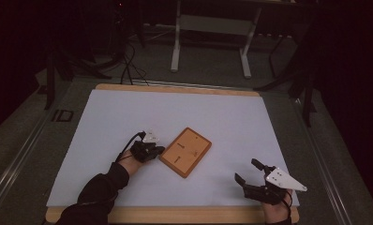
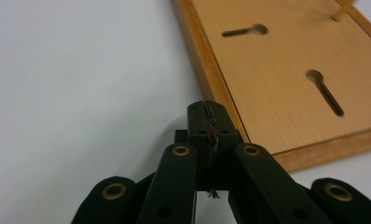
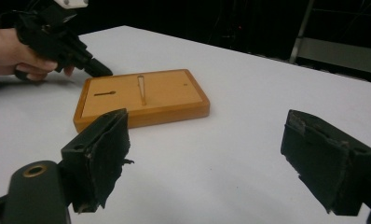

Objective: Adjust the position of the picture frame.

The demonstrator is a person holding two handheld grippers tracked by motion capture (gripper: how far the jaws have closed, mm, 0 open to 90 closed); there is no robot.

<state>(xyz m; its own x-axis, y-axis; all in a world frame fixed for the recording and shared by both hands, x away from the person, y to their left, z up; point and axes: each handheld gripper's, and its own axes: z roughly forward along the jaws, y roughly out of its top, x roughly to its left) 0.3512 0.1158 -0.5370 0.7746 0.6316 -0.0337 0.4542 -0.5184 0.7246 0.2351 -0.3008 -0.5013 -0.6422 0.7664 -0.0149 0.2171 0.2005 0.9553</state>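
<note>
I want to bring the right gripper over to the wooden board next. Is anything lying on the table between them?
Nothing visible. Bare white table lies between the open right gripper and the wooden board. The left gripper, jaws shut, sits at the board's opposite edge, out of that path.

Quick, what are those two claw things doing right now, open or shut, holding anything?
Left gripper: fingers shut, holding nothing, tip at the edge of the wooden board.
Right gripper: fingers wide open, holding nothing.
</note>
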